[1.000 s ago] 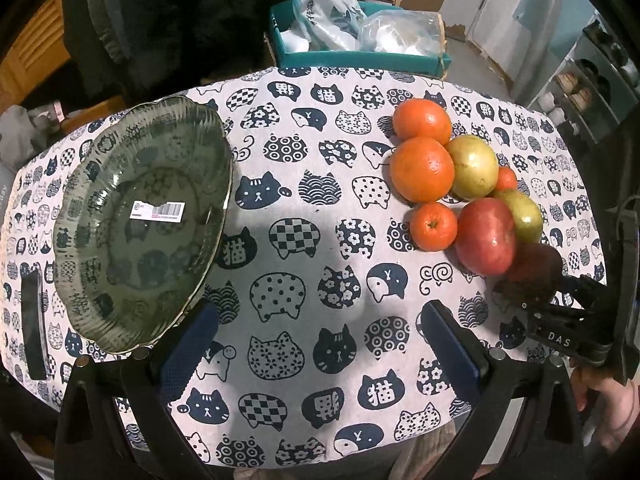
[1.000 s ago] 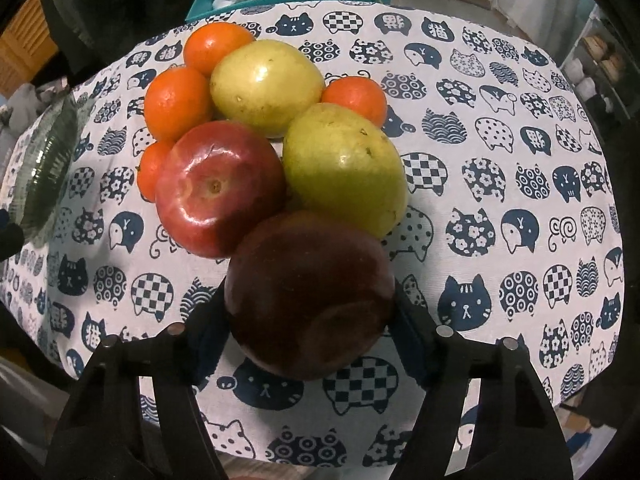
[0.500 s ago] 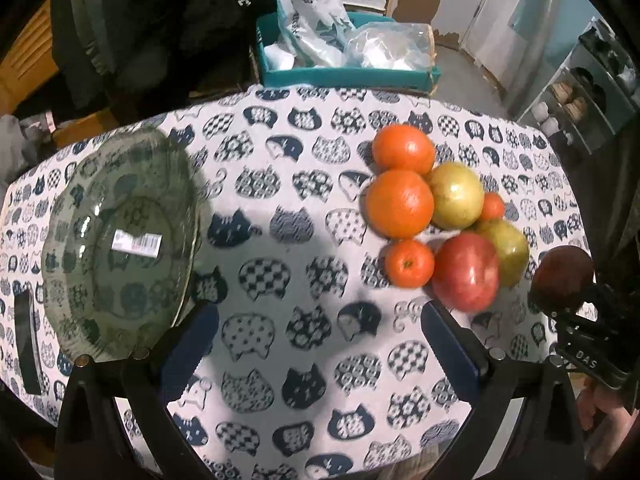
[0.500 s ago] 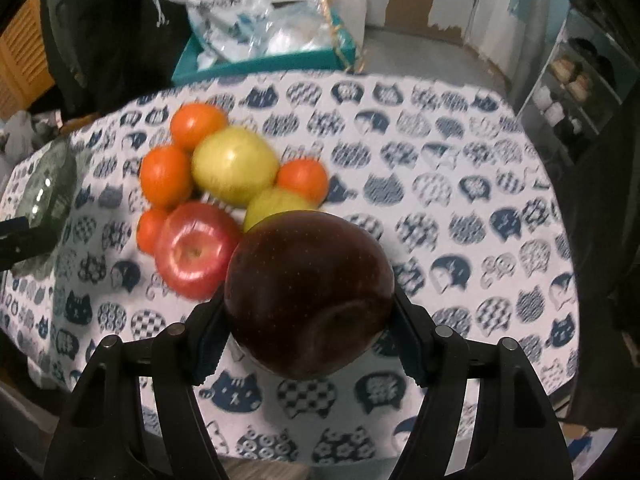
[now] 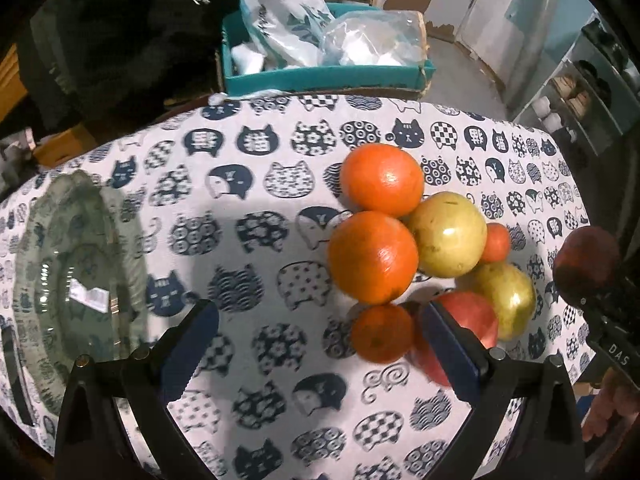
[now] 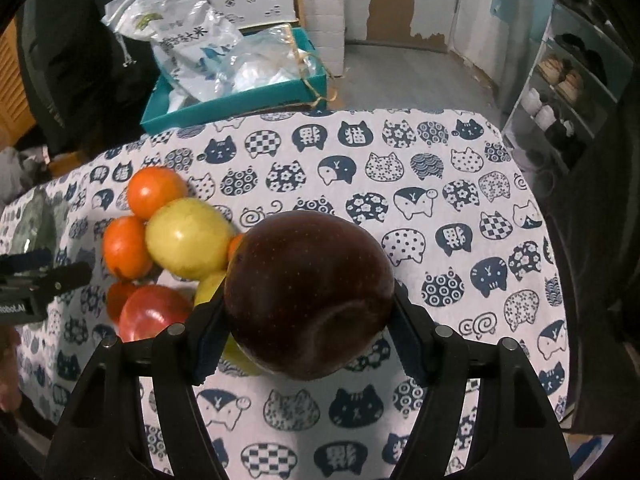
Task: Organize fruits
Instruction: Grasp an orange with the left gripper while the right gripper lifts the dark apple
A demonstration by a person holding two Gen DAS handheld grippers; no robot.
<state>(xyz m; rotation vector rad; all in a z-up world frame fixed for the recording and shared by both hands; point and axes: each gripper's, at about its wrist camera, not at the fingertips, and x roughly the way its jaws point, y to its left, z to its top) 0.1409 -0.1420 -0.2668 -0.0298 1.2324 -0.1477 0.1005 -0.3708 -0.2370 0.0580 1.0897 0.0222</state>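
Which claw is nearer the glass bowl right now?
Left. The left claw hangs open just beside the glass bowl; the right claw grips a dark apple beyond the fruit pile.

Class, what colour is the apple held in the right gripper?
Dark red, almost maroon, apple; clearest in the right wrist view.

Left gripper [image 5: 318,344] jaws wide apart above cat-print tablecloth [image 5: 256,200], beside oranges [image 5: 374,258].

Bare cat-print tablecloth [image 5: 248,240] lies open between the scalloped glass bowl [image 5: 76,280] and the clustered fruit pile [image 5: 420,248] — a teal cardboard box [image 5: 320,76] blocks the far edge.
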